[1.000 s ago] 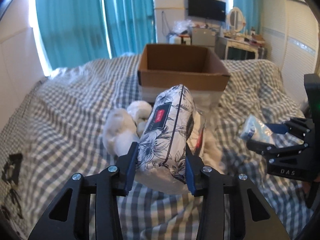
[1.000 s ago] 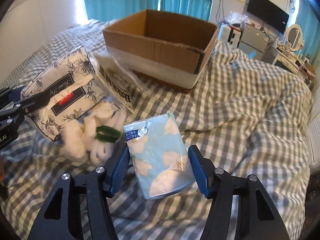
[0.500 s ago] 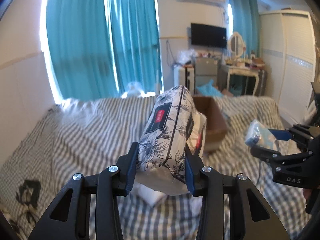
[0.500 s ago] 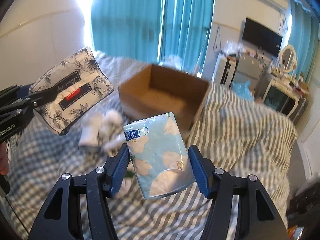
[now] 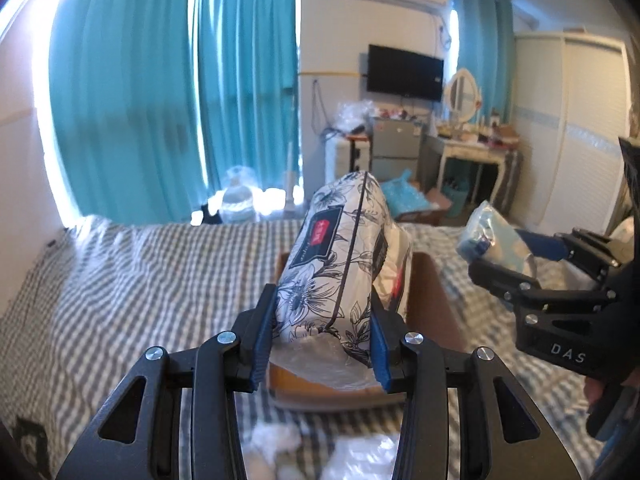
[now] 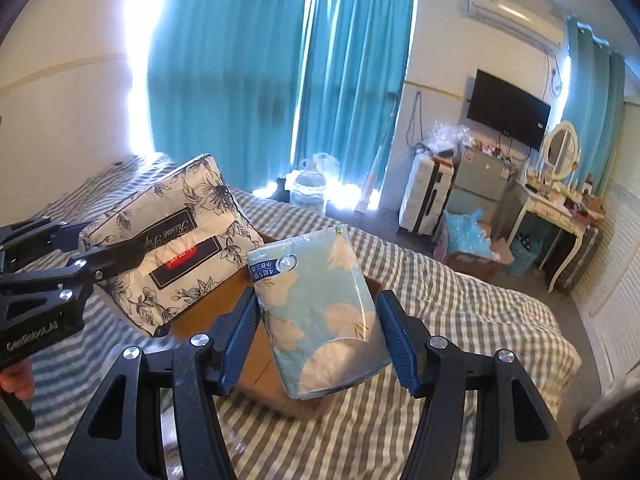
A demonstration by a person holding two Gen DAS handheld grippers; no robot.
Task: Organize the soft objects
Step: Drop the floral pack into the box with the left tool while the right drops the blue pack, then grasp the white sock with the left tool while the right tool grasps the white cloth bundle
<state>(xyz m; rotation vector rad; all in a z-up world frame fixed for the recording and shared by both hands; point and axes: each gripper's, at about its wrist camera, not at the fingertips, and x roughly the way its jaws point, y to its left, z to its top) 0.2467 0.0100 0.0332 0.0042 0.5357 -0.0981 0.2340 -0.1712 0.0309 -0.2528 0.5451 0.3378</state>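
My left gripper (image 5: pixel 322 344) is shut on a white tissue pack with black flowers (image 5: pixel 336 264) and holds it in the air over the brown cardboard box (image 5: pixel 436 300). The same pack shows in the right wrist view (image 6: pixel 172 240), with the left gripper (image 6: pixel 112 258) at the left. My right gripper (image 6: pixel 318 340) is shut on a light blue tissue pack with cream leaves (image 6: pixel 316 308), also above the box (image 6: pixel 208 312). The right gripper and its pack (image 5: pixel 492 240) show at the right of the left wrist view.
The box sits on a bed with a grey checked cover (image 5: pixel 140 280). White fluffy soft items (image 5: pixel 280 440) lie on the bed below my left gripper. Teal curtains (image 6: pixel 280 60), a TV (image 6: pixel 508 116), a dresser and wardrobe stand beyond the bed.
Both grippers have risen with their packs and moved forward over the box. The box now lies under the packs; the fluffy items have dropped to the bottom of the left view.
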